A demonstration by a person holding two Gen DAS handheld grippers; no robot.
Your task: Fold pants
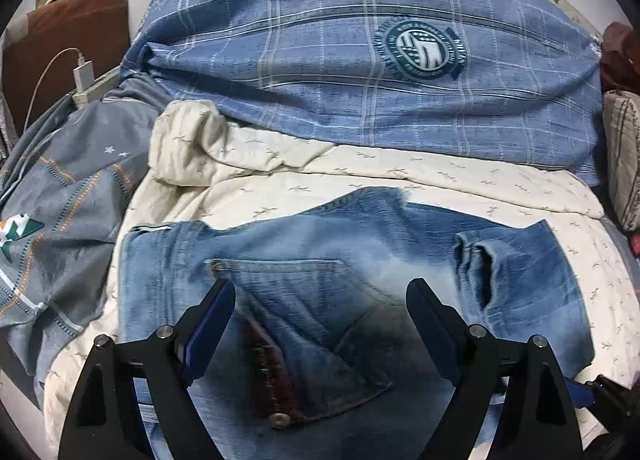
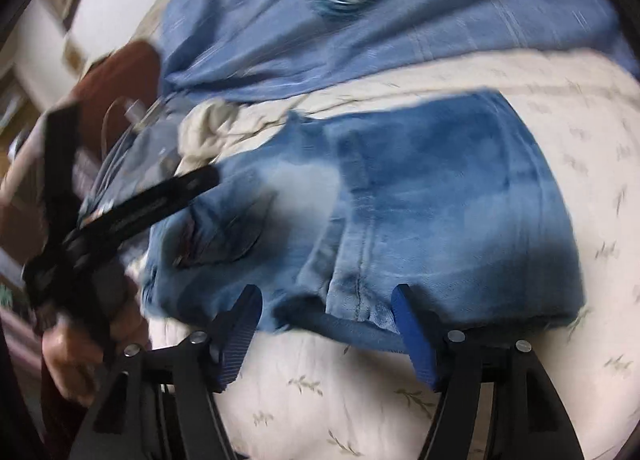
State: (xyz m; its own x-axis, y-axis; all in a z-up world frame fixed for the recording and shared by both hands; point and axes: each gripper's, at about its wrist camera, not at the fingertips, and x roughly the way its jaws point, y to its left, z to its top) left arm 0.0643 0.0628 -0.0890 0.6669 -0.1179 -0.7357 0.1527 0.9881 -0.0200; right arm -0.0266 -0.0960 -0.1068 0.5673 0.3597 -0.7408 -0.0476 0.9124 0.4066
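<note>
While folded on cream quilt (image 1: 280,188), faded jeans (image 1: 320,260) lie pocket-up.

The left wrist camera looked forward and steeply down between its own gripper (image 1: 320,300) fingers, close above the folded jeans (image 1: 340,280) on the bed (image 1: 400,176), facing the blue plaid duvet (image 1: 320,40) beyond. The right wrist camera, badly blurred, looked down from the jeans' (image 2: 420,196) near edge, its gripper (image 2: 326,300) fingers framing that fold. Both views shared the jeans, the cream quilt and the duvet's round badge (image 1: 422,48). The right view also caught the left gripper (image 2: 132,164) at its left side.
</note>
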